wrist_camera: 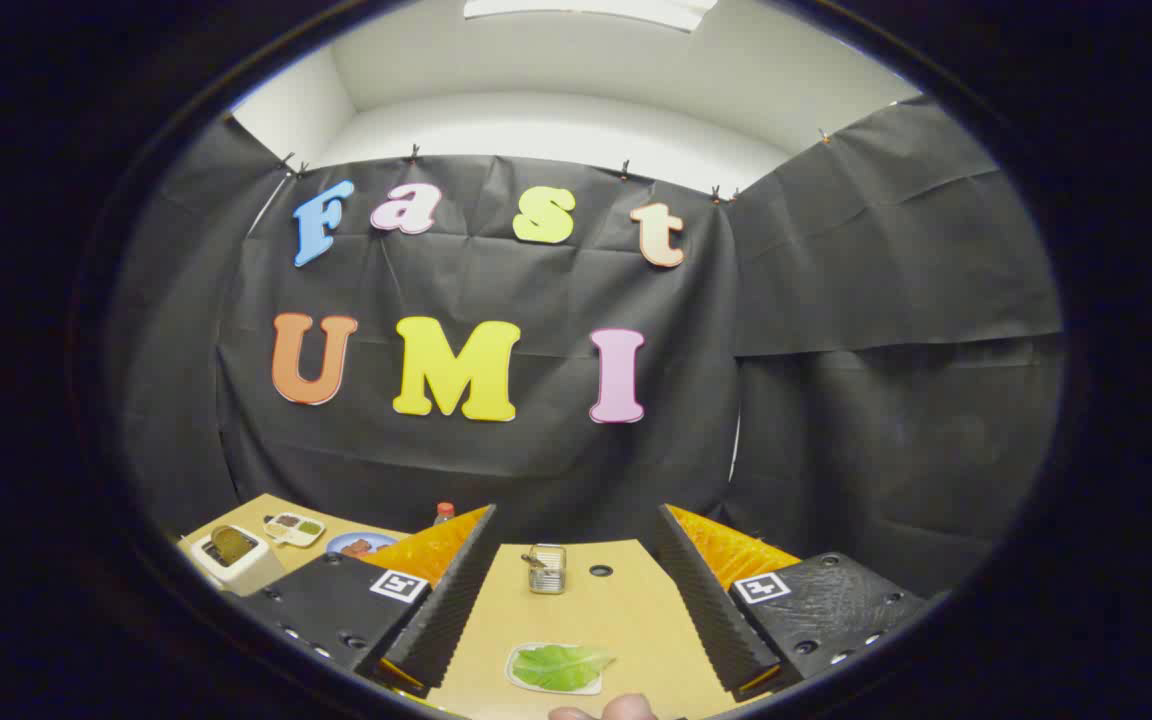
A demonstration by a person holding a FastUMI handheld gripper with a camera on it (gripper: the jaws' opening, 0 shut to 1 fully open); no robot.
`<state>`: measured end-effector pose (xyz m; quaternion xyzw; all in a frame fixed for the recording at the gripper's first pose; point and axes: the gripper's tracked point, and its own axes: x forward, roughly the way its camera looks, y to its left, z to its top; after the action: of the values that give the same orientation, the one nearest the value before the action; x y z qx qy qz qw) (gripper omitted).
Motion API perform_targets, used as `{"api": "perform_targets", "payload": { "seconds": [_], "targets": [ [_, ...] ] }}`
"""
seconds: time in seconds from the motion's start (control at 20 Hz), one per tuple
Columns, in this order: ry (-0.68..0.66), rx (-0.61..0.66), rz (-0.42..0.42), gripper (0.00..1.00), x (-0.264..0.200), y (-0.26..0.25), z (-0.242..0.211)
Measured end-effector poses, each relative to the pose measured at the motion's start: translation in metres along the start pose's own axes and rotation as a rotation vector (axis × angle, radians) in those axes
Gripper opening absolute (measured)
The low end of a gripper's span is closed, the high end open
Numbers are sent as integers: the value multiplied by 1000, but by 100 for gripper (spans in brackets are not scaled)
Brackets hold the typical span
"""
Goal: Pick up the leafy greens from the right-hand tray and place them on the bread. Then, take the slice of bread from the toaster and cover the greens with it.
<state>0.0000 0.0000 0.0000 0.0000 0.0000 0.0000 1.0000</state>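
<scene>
Basically, table point(626, 610) spans the lower scene, tan wood, with a small dark hole beyond the fingers. Tool point(576, 640) next: fingers spread wide apart, gripping nothing, ridged black pads angled outward with orange backs. Toaster point(228, 556) sits far off past the left finger, bread slice point(229, 543) poking from its slot. Leafy greens point(561, 667) lie flat on a small white tray between the fingers, touching neither. Blue plate point(358, 545) near the toaster, contents unclear. Small metal tin point(546, 568) ahead of the greens. A fingertip point(616, 710) shows just beneath the greens.
</scene>
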Motion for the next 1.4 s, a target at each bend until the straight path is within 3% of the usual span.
{"api": "perform_targets", "payload": {
  "seconds": [0.95,1.15,1.4],
  "targets": [
    [30,17,-37,95,-3,-36,-12],
    [54,0,-9,95,14,-53,-42],
    [164,6,60,95,51,-76,-123]
  ]
}}
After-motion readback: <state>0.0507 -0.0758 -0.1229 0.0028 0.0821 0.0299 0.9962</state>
